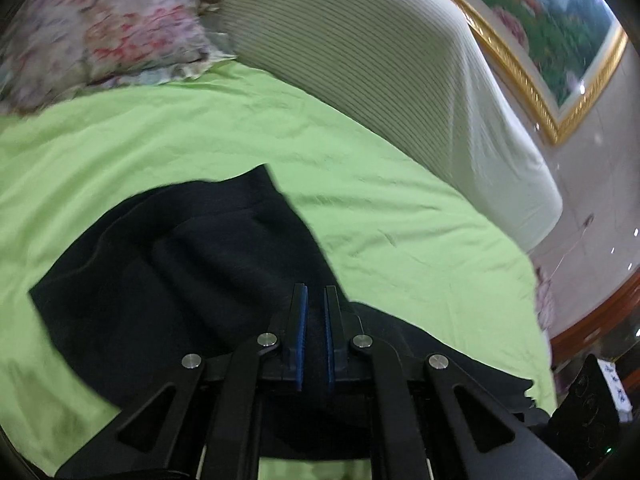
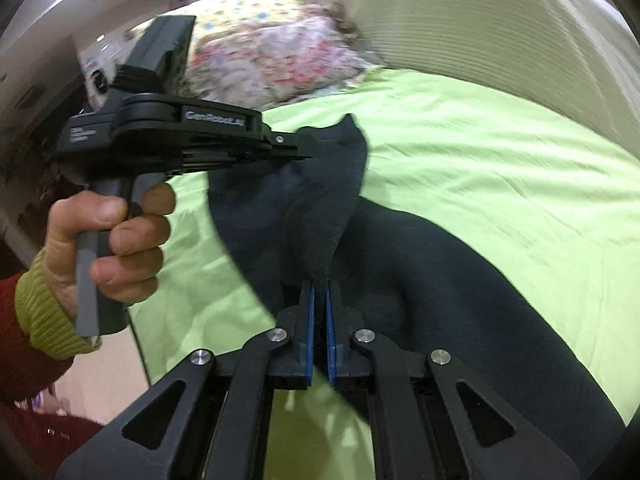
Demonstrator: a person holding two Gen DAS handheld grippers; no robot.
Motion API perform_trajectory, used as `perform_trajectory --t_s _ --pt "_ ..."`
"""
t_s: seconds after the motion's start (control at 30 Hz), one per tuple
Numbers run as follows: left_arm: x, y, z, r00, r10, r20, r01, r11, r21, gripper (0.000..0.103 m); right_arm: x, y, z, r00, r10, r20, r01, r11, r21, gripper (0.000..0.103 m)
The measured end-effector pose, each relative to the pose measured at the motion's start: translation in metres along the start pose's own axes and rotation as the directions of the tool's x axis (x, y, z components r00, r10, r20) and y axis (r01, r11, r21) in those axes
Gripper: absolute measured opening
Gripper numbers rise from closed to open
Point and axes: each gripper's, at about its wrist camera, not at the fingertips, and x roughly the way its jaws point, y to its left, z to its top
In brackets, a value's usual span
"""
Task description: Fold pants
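Dark navy pants [image 1: 180,272] lie rumpled on a light green bedsheet [image 1: 200,136]. In the left wrist view my left gripper [image 1: 316,294] is shut, with dark cloth filling the narrow gap between its blue pads. The right wrist view shows that left gripper [image 2: 306,156] from the side, held by a hand [image 2: 112,232]. It pinches a raised edge of the pants [image 2: 420,260]. My right gripper [image 2: 320,284] is shut on a gathered fold of the same pants, which rises in a ridge from its tips toward the left gripper.
A cream ribbed headboard cushion [image 1: 360,60] runs along the far side of the bed. A floral pillow [image 1: 112,28] lies at the far left corner. A gold-framed painting [image 1: 560,32] hangs on the wall. The bed's edge and the floor [image 2: 116,364] are at lower left.
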Motion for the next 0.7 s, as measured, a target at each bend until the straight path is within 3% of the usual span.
perform_trajectory --t_s 0.07,0.1,0.17,0.2,0.23,0.3,0.33,0.4,0.43,0.47,0.5,0.53,0.67,0.7 --pt "-0.004 0.003 -0.001 1.0 -0.024 -0.013 0.023 1.0 -0.019 0.003 0.004 0.009 -0.003 1.0 -0.025 -0.013 0.024 0.999 -0.044 0.006" --pt "-0.004 0.003 0.001 0.999 -0.031 -0.026 0.031 0.999 -0.02 0.011 0.006 0.01 -0.006 0.999 -0.028 -0.019 0.027 0.998 -0.051 0.006" --pt "0.002 -0.005 0.007 0.998 -0.006 -0.07 0.007 1.0 0.005 0.032 0.011 0.006 -0.008 0.999 -0.024 -0.032 0.023 0.999 -0.032 0.006" --pt "0.005 -0.013 0.009 0.995 0.045 -0.094 -0.042 0.999 0.034 0.055 0.012 0.004 -0.009 0.999 -0.021 -0.034 0.021 1.0 -0.019 0.006" --pt "0.015 -0.024 0.013 0.984 0.125 -0.127 -0.116 0.99 0.076 0.072 0.011 0.002 -0.012 0.999 -0.015 -0.029 0.015 1.0 -0.007 0.006" --pt "0.025 -0.037 0.014 0.971 0.193 -0.14 -0.173 0.975 0.14 0.072 0.01 0.002 -0.013 1.0 -0.003 -0.023 0.003 1.0 0.013 0.006" --pt "0.036 -0.047 0.015 0.954 0.257 -0.157 -0.226 0.955 0.19 0.072 0.009 0.004 -0.013 1.0 -0.005 -0.021 0.005 1.0 0.017 0.006" --pt "0.055 -0.059 0.013 0.913 0.366 -0.181 -0.314 0.913 0.261 0.071 0.009 0.006 -0.013 1.0 -0.006 -0.019 0.006 1.0 0.02 0.006" --pt "0.064 -0.065 0.011 0.896 0.408 -0.175 -0.345 0.888 0.304 0.063 0.009 0.007 -0.013 1.0 -0.004 -0.018 0.005 1.0 0.02 0.006" --pt "0.07 -0.067 0.009 0.882 0.442 -0.162 -0.372 0.865 0.336 0.052 0.008 0.008 -0.013 1.0 -0.004 -0.017 0.004 1.0 0.018 0.006" --pt "0.076 -0.066 0.008 0.869 0.469 -0.159 -0.392 0.848 0.356 0.023 0.008 0.008 -0.013 1.0 -0.006 -0.016 0.006 1.0 0.017 0.006" --pt "0.078 -0.061 0.007 0.873 0.45 -0.187 -0.372 0.863 0.341 0.006 0.007 0.008 -0.012 1.0 -0.009 -0.014 0.009 1.0 0.016 0.006" --pt "0.053 -0.038 0.013 0.935 0.314 -0.165 -0.279 0.938 0.206 0.004 -0.004 0.005 -0.008 1.0 -0.02 0.017 0.019 1.0 0.018 0.006" --pt "0.04 -0.033 0.014 0.96 0.244 -0.138 -0.223 0.963 0.154 0.004 -0.007 0.005 -0.007 0.999 -0.018 0.026 0.018 1.0 0.021 0.006"
